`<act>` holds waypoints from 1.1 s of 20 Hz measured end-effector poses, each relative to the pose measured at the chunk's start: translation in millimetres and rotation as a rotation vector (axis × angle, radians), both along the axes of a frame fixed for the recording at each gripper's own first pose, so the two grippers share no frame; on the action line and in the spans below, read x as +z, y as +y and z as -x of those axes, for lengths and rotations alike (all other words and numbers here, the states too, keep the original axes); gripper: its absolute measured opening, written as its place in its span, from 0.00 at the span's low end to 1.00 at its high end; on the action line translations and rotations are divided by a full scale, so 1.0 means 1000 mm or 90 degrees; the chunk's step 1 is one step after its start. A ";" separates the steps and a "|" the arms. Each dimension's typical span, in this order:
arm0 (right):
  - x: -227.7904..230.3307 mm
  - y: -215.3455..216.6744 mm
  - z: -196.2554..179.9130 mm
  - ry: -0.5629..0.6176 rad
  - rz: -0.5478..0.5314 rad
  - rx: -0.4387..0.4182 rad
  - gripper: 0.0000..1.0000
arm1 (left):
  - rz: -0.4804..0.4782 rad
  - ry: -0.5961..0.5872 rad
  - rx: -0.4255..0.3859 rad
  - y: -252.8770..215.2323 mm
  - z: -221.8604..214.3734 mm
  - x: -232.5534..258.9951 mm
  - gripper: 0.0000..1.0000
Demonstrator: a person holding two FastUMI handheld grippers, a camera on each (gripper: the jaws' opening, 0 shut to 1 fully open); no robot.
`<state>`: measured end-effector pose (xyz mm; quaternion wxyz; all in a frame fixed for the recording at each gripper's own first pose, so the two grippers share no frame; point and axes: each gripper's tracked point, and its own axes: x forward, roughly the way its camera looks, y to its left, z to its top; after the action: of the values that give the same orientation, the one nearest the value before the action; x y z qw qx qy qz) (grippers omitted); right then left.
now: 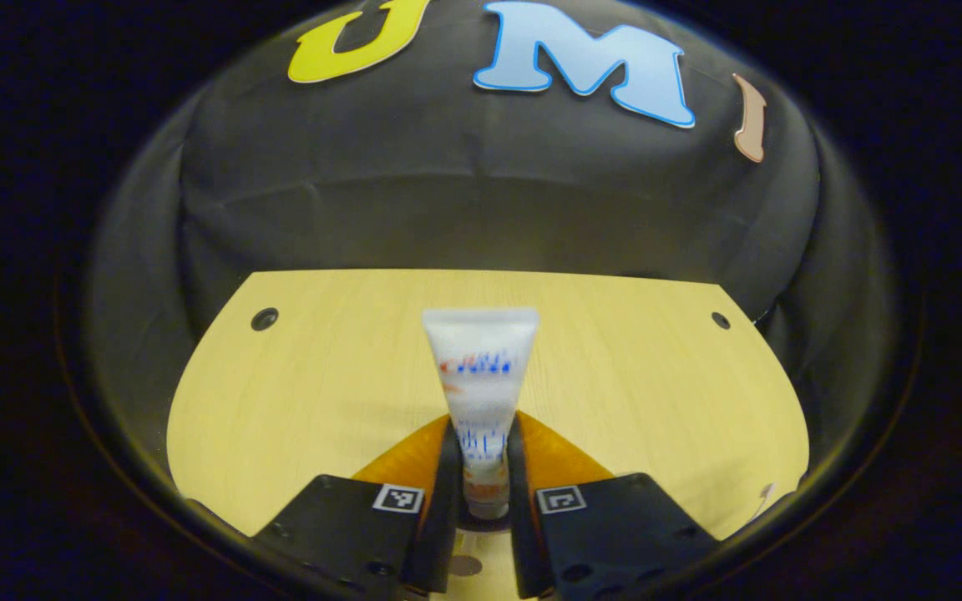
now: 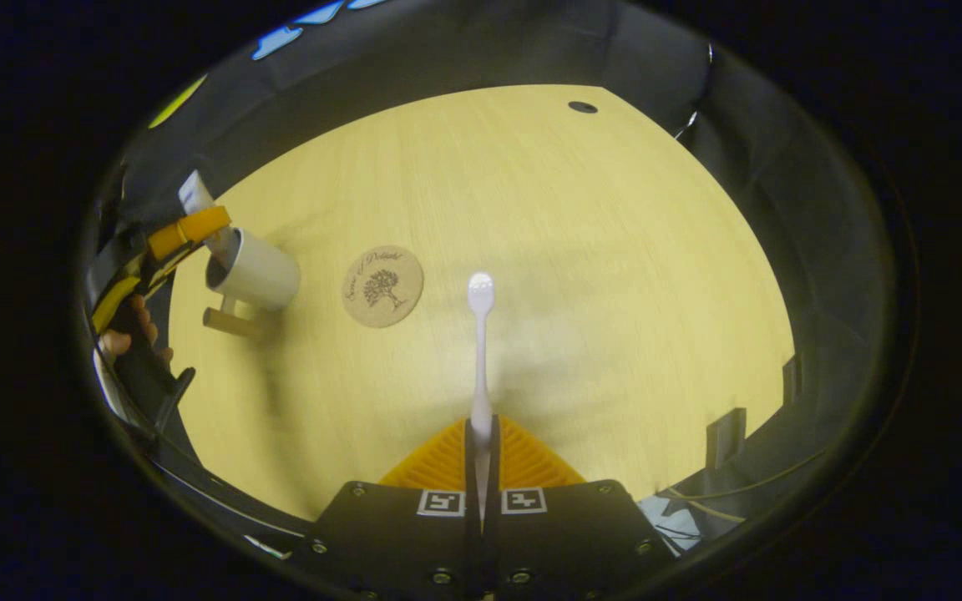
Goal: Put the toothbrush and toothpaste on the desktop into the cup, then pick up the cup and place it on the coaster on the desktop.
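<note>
Nearest the lens in the left gripper view, the left tool (image 1: 485, 467) has its two fingers closed against the lower end of the toothpaste (image 1: 481, 376), the tube standing up the middle of the frame with its flat crimped end uppermost and its cap end down near a dark round opening that is probably the cup's mouth, though that is blurred. In the right gripper view, the right tool (image 2: 481, 451) is pinched nearly closed on the handle of the toothbrush (image 2: 480, 351), whose head points up the centre of the frame above the table (image 2: 615, 250).

At the left of that view the cup (image 2: 255, 271) sits on the table with its handle toward the bottom of the frame, the toothpaste (image 2: 194, 194) poking above its rim beside the other tool. The coaster (image 2: 382, 286) lies just right of the cup, apart from it.

The tube looks soft and light, so a firm squeeze could dent it; holding near the stiffer cap end seems wise. The toothbrush is thin, stiff and light, liable to pivot in a narrow pinch. The cup is likely the heaviest piece and smooth; its handle or rim wall offers the surest hold.
</note>
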<state>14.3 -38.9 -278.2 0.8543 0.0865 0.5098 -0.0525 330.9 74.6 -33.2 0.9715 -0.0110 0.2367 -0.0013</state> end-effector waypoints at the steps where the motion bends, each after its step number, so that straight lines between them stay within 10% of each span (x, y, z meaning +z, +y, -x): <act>1: 0.001 0.002 -0.002 -0.003 -0.001 0.003 0.01 | 0.001 -0.003 0.002 0.000 0.003 0.002 0.45; 3: 0.005 0.005 -0.006 -0.011 -0.005 0.008 0.01 | -0.003 -0.014 0.004 0.003 0.006 0.008 0.76; 22: 0.106 0.123 -0.139 -0.166 -0.095 0.102 0.01 | 0.048 -0.020 0.051 0.071 0.121 0.031 0.73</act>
<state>153.0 84.1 -172.1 0.9058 0.1151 0.4026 0.0655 210.3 145.2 -2.6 0.9732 -0.0572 0.2207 0.0288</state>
